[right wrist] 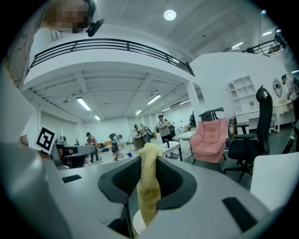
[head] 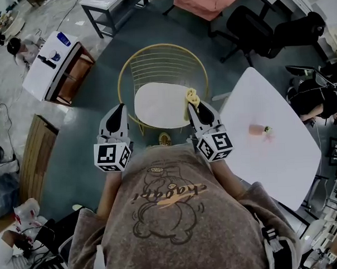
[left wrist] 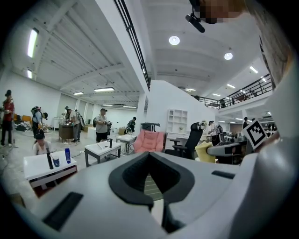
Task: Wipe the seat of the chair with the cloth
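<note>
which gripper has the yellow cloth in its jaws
The right gripper: the yellow cloth is pinched between its jaws and sticks out past them. The left gripper has nothing between its jaws.

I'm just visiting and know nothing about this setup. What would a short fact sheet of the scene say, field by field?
Chair: gold wire frame, white seat, in front of the person
Cloth: yellow, pinched in the right gripper, over the seat's right edge
Left gripper: shut, empty, by the seat's left edge
Table: white, right of the chair, small pink item on it
Cloth touching seat: cannot tell
</note>
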A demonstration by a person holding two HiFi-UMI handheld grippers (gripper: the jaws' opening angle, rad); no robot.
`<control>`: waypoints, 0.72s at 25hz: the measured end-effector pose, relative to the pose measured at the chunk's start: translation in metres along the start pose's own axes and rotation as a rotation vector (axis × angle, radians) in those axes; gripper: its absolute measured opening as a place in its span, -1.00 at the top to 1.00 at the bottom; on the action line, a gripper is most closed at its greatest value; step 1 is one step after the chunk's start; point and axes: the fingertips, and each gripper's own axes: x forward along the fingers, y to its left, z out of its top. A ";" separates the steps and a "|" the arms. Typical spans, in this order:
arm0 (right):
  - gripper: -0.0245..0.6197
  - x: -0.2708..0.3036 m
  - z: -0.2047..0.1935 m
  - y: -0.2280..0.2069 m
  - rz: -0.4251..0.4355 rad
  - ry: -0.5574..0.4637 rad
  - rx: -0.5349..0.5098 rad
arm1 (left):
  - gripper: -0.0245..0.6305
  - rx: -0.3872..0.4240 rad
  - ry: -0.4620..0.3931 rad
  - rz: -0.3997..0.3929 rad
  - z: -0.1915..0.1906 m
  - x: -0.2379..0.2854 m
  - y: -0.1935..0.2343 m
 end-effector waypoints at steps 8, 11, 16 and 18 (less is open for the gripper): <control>0.59 -0.002 -0.005 0.005 0.008 0.007 -0.003 | 0.92 -0.032 0.006 0.008 -0.001 -0.004 -0.002; 0.59 -0.002 -0.005 0.005 0.007 0.007 0.012 | 0.92 -0.034 0.012 0.008 -0.002 -0.006 -0.002; 0.59 -0.004 -0.008 0.006 0.016 0.018 0.012 | 0.92 -0.042 0.014 0.009 -0.004 -0.007 -0.003; 0.59 -0.005 -0.009 0.007 0.019 0.020 0.014 | 0.92 -0.046 0.012 0.008 -0.003 -0.007 -0.004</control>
